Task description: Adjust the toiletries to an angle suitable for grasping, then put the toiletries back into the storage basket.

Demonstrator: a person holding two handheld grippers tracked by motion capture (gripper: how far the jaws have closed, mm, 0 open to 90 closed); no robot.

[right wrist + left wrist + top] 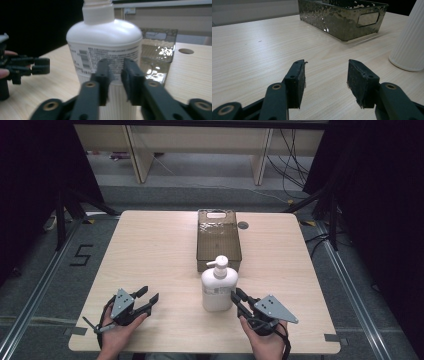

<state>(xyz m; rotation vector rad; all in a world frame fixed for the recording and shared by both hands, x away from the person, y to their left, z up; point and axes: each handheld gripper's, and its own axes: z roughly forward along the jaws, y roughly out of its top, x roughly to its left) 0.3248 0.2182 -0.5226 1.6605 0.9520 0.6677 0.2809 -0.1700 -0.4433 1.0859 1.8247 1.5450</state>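
Note:
A white pump bottle [218,287] stands upright near the front middle of the table, just in front of an empty smoky-clear bin [218,212]. My right gripper [237,293] sits low at the bottle's right front. In the right gripper view its jaws [116,62] stand a little apart, open, with nothing between them and the bottle's label [105,45] close behind. My left gripper [151,293] rests at the front left, open and empty. In the left gripper view [327,67] the bottle's ribbed base [409,42] is off to the right and the bin [342,20] lies ahead.
The wooden table [150,245] has a small round hole [243,225] right of the bin. Beyond the far edge are wooden furniture legs and cables on the floor. Dark curtains and stand legs flank both sides. My left gripper [41,65] appears at the left of the right gripper view.

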